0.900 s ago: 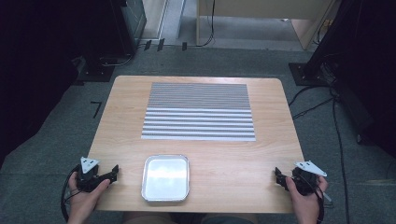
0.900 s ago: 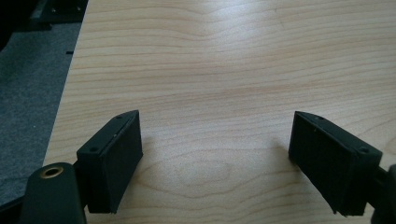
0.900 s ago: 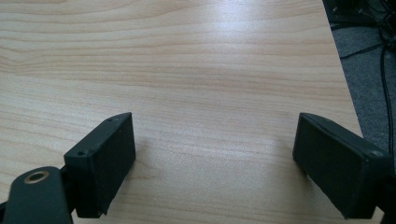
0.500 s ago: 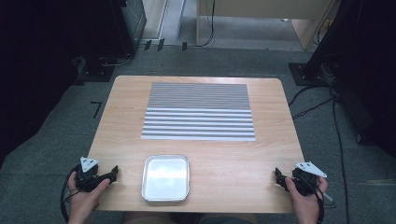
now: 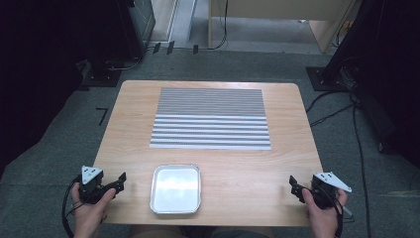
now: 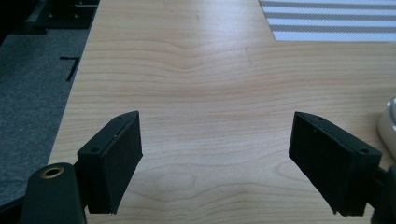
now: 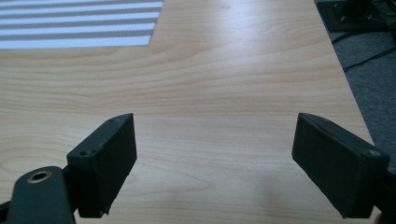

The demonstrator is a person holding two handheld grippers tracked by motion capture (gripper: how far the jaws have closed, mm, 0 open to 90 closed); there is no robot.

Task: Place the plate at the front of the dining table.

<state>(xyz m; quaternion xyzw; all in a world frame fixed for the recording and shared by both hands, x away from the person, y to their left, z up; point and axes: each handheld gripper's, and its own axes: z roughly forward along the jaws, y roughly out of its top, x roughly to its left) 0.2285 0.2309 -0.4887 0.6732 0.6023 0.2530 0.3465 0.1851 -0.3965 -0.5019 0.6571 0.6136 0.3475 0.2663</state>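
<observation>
A striped grey-and-white mat (image 5: 211,118) lies flat on the far half of the wooden table (image 5: 277,163). A shallow silver tray (image 5: 176,189), with nothing in it, sits near the front edge at the middle. My left gripper (image 5: 120,180) rests at the front left corner, open, jaws wide apart over bare wood (image 6: 215,158). My right gripper (image 5: 294,186) is at the front right corner, also open with nothing between its jaws (image 7: 215,163). The tray's rim (image 6: 388,122) shows at the right edge of the left gripper view.
The mat's corner (image 6: 327,21) appears at the top of the left gripper view, and the mat (image 7: 79,23) also in the right gripper view. Grey carpet (image 5: 59,148) surrounds the table. Cables (image 5: 337,114) trail on the floor at right, dark equipment stands behind.
</observation>
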